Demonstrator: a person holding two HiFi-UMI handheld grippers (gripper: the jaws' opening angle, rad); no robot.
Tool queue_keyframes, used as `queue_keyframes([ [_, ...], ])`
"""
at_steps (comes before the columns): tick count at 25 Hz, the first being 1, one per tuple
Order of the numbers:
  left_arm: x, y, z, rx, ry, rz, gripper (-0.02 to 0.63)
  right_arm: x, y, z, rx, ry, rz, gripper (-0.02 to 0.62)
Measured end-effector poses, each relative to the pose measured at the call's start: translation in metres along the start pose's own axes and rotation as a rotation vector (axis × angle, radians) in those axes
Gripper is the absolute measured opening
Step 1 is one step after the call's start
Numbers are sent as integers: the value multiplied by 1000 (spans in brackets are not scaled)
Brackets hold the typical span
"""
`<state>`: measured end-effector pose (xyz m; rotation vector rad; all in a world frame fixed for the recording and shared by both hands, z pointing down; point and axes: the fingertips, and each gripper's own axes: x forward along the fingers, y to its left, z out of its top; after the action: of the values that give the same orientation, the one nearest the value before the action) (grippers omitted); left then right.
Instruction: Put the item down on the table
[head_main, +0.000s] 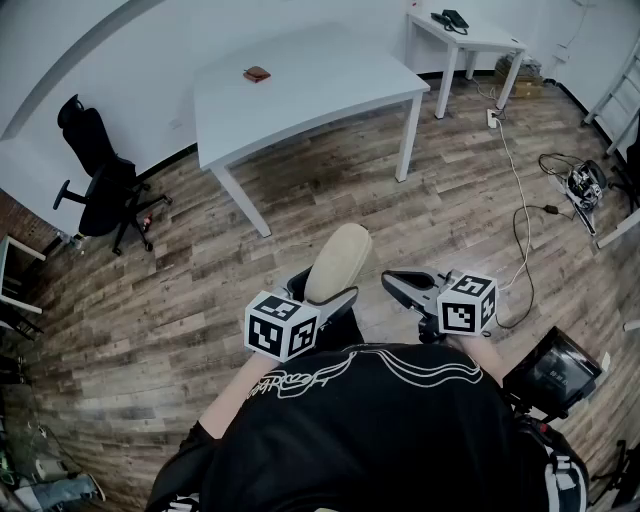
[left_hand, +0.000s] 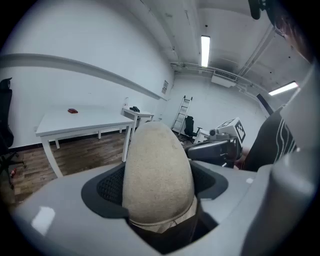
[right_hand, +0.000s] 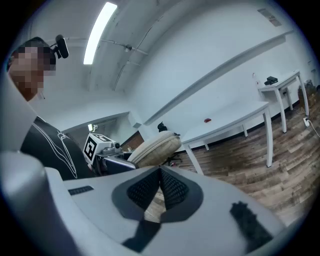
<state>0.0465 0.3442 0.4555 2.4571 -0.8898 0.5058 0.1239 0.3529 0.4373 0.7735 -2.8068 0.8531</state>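
Left tongs (left_hand: 159, 186) spread wide, pinching beige oval item (head_main: 338, 262) by its lower end, centre frame | right tongs (right_hand: 159, 187) pressed together, empty | item looks light, possibly a soft padded case; hold across narrow sides | white surface (head_main: 320, 80) upper centre, well apart, mostly bare; set down clear of edges and small red object (head_main: 257, 73)

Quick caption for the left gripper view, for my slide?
Left gripper clamped on a beige oval pouch, white table with a small red object beyond.

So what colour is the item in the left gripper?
The item is plain beige, unpatterned; the left gripper view shows it best.
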Motion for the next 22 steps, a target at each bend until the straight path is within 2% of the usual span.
queue_keyframes([
  [3,10,19,7,5,-6,-1,383,15,-15,6,2,-4,-5,5],
  [7,41,69,29,-6,9,-14,383,51,-63,31,28,0,-22,5],
  [15,97,209,106,-36,32,-3,383,154,-169,119,78,0,-37,5],
  [22,135,335,185,-27,13,35,383,245,-246,200,60,7,-43,5],
])
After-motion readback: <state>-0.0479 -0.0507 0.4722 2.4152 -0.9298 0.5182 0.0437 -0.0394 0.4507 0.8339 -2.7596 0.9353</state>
